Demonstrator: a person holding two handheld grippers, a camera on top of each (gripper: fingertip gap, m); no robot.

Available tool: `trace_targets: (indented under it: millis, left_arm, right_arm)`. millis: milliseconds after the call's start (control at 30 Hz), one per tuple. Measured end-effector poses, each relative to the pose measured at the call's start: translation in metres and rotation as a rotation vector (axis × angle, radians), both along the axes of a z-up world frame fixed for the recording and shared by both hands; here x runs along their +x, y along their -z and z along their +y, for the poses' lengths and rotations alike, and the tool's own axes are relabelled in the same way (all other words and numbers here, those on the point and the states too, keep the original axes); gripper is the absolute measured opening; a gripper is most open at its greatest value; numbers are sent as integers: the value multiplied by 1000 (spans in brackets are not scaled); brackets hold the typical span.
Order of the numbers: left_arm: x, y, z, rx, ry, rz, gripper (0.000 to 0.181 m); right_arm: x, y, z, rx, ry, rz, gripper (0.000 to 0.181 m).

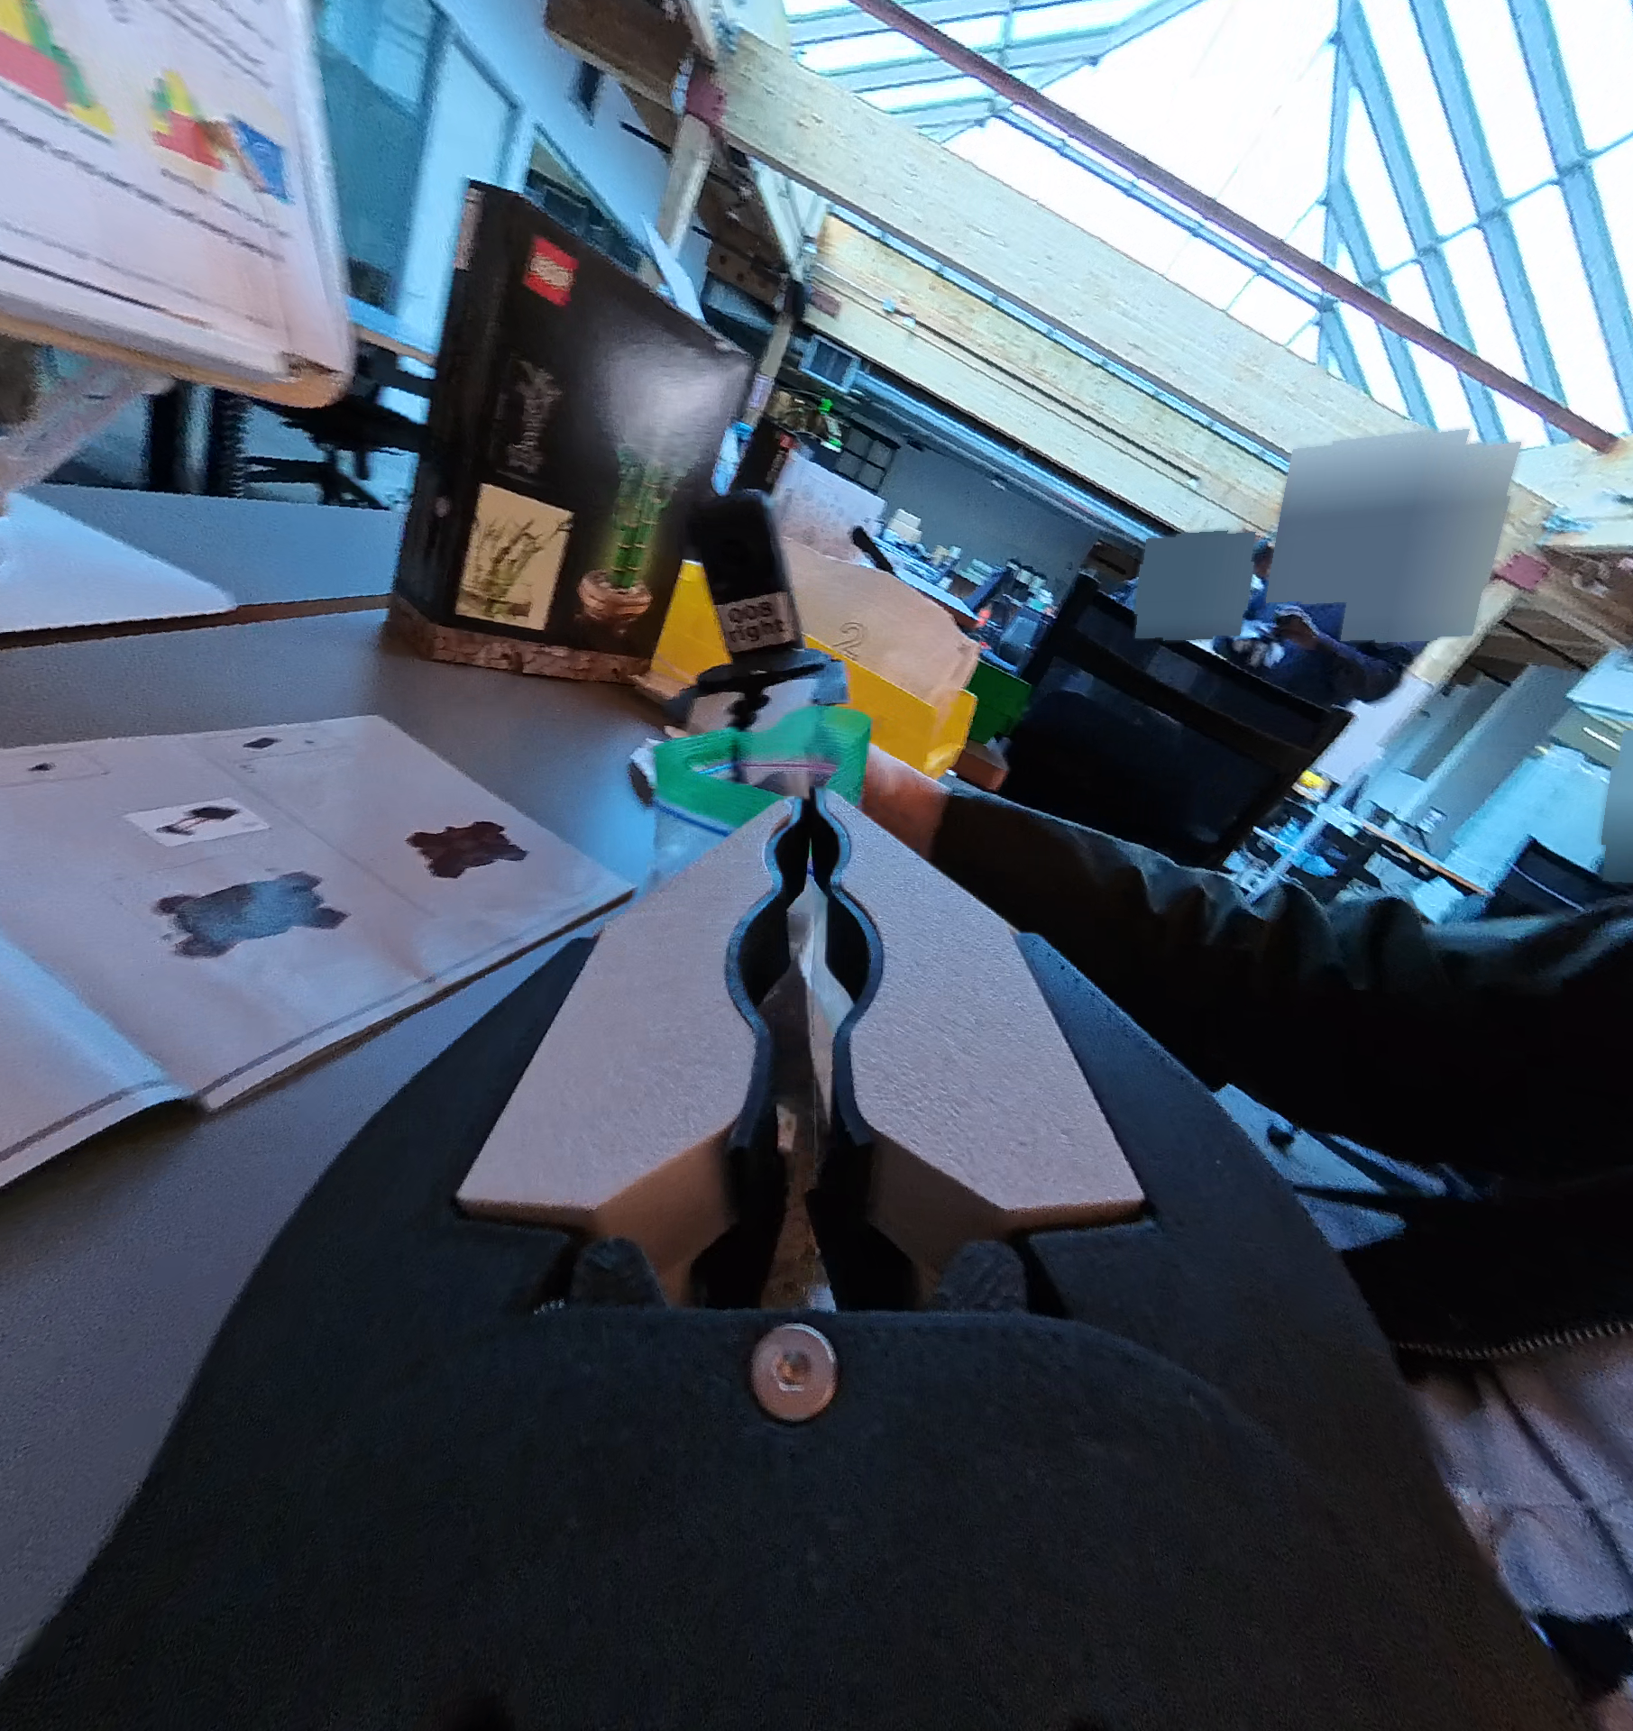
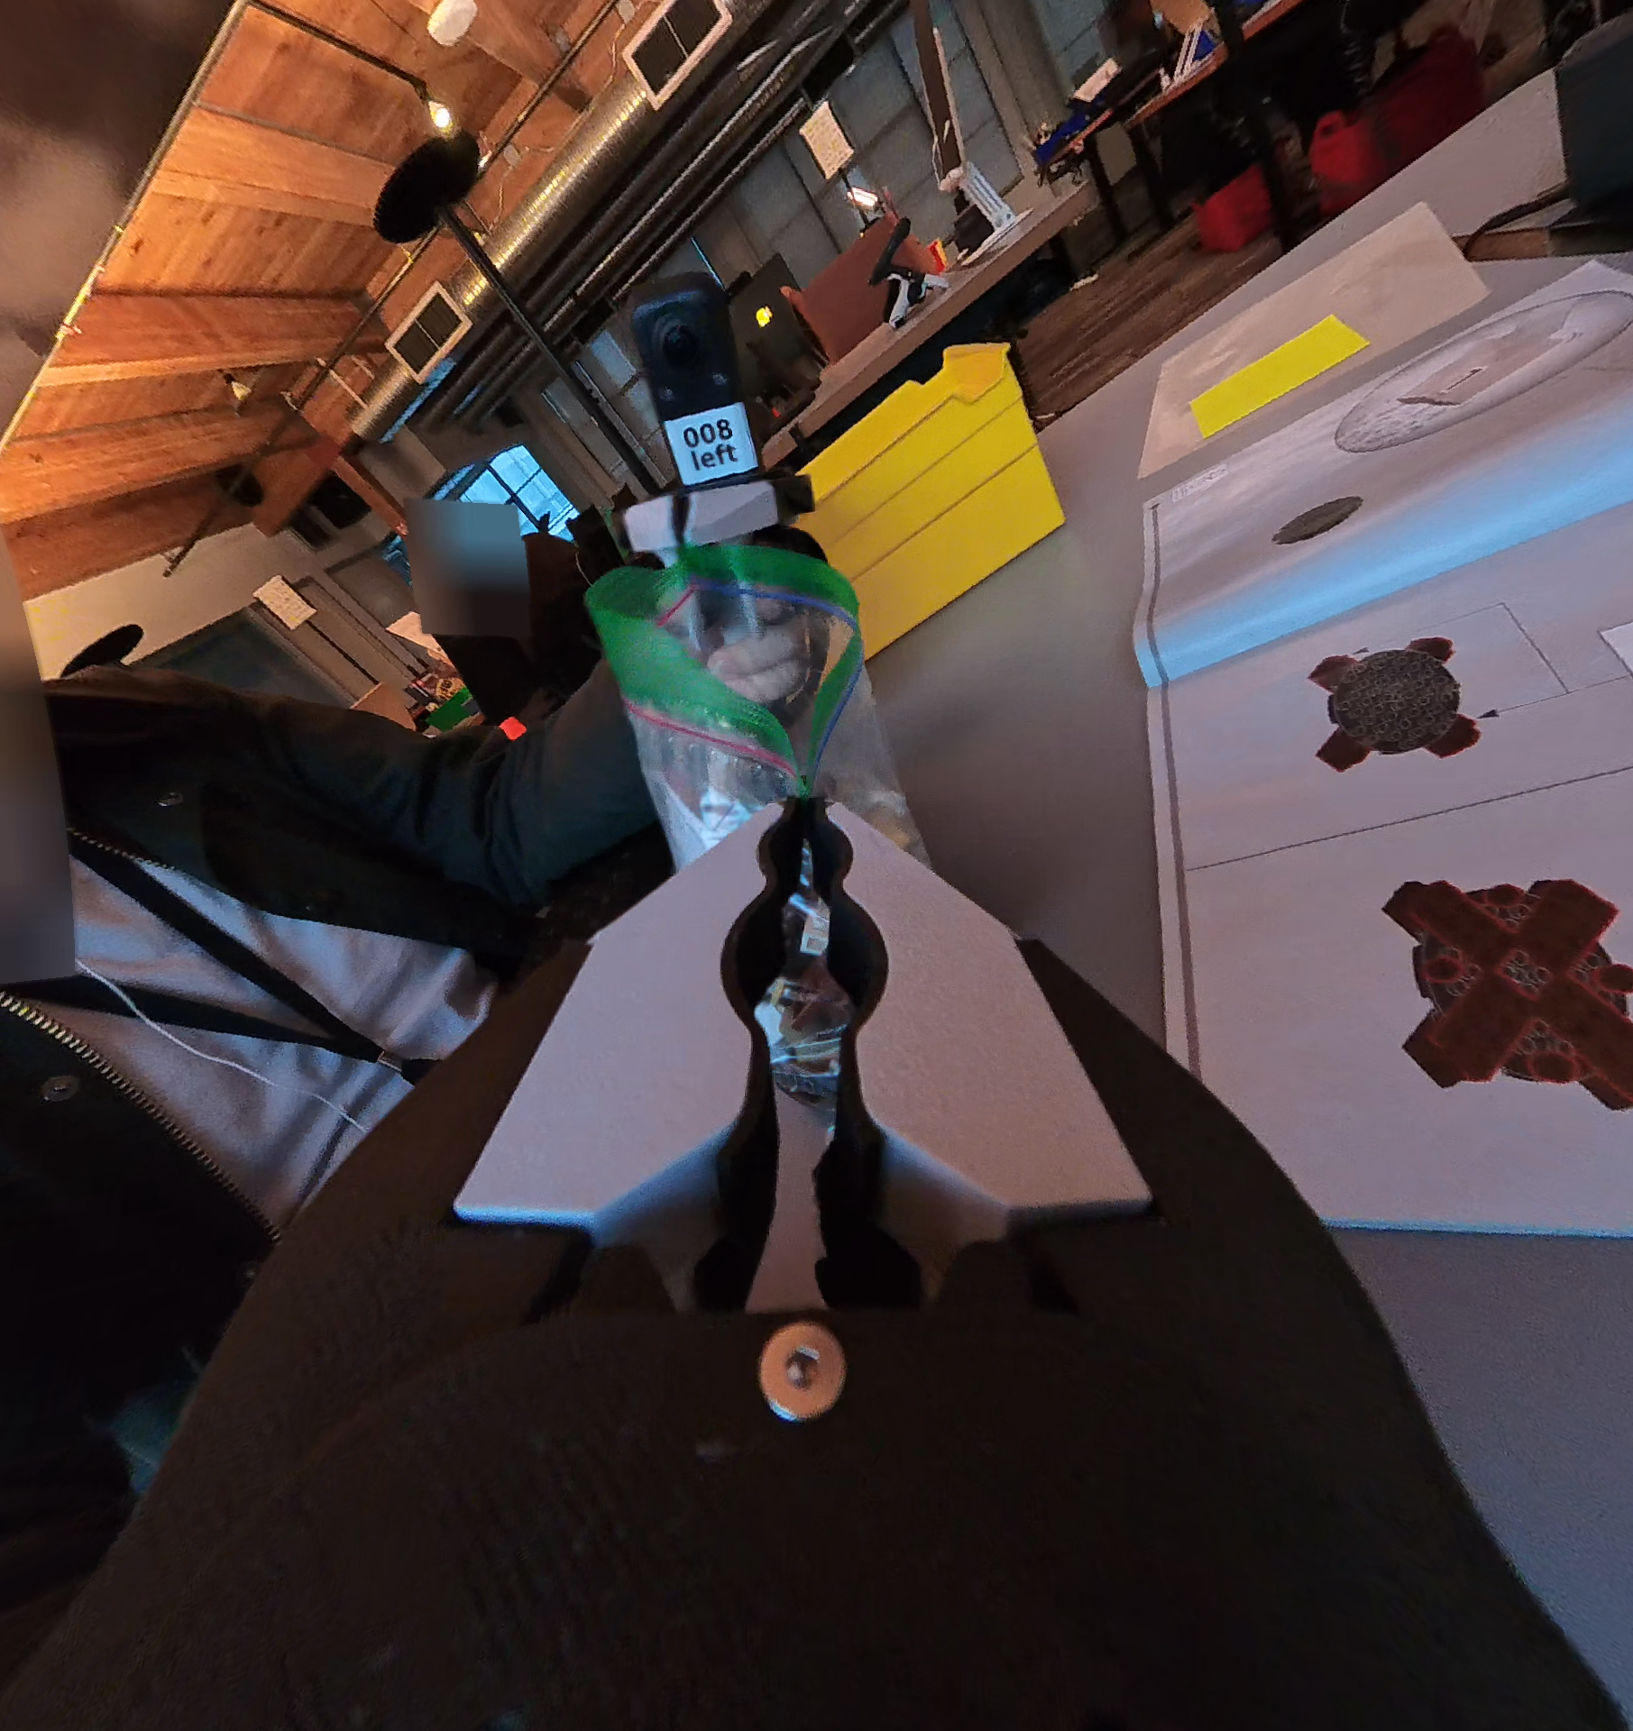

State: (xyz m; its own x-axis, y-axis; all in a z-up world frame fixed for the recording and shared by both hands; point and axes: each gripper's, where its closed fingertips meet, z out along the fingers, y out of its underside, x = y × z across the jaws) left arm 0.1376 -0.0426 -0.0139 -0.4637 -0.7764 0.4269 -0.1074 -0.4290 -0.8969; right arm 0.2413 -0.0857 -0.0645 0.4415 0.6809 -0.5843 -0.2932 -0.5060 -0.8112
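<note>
In the left wrist view an open instruction booklet (image 1: 231,899) lies flat on the grey table (image 1: 91,1311) at the left, with a second printed sheet (image 1: 138,169) propped above it. Farther back a dark printed box (image 1: 559,450) stands upright on the table, and behind it sits a yellow bin (image 1: 897,712). At centre the left gripper (image 1: 810,815) is pinched closed on one edge of a clear zip bag (image 1: 756,759) with a green rim. Across the bag the right gripper (image 1: 765,674) faces it. A dark sleeve (image 1: 1262,983) reaches in from the right, under wooden beams and a glazed roof.

In the right wrist view a person in a dark jacket (image 2: 278,796) is at the left, below a timber ceiling and a metal duct. At centre the right gripper (image 2: 805,815) is clamped tight on the bag's (image 2: 728,693) opposite edge, so the green mouth gapes between the two grippers; small pieces show inside. The left gripper (image 2: 709,525) holds the far side. The same bin (image 2: 934,487) stands behind, and the booklet (image 2: 1412,843) lies at the right.
</note>
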Motion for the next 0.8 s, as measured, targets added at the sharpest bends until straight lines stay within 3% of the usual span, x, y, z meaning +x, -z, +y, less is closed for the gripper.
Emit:
trace_targets:
  millis: [167, 200, 300, 400, 467, 567, 667, 800]
  left_arm:
    - [-2, 11, 49, -52, -248, 91, 0]
    - [-7, 0, 57, -52, -289, 50, 0]
    - [-20, -53, 57, 58, -358, -91, 23]
    - [8, -67, 4, 344, -210, -12, 40]
    - [38, -54, -28, 517, -88, 85, 37]
    - [75, -30, -62, 621, 105, 240, 35]
    - [91, -2, -78, 734, 241, 400, 33]
    - [106, 13, -79, 859, 228, 467, 16]
  right_arm:
    - [0, -4, -6, 25, 43, -91, 0]
    - [-1, -6, -6, 37, 60, -129, 0]
    - [-7, -17, -12, 101, 73, -199, 0]
    - [-14, -23, -18, 141, 70, -269, 0]
    - [-18, -25, -22, 161, 62, -308, 0]
    - [-18, -25, -26, 179, 67, -338, 0]
    - [-15, -25, -27, 190, 77, -354, 0]
    - [-12, -27, -30, 226, 78, -361, 0]
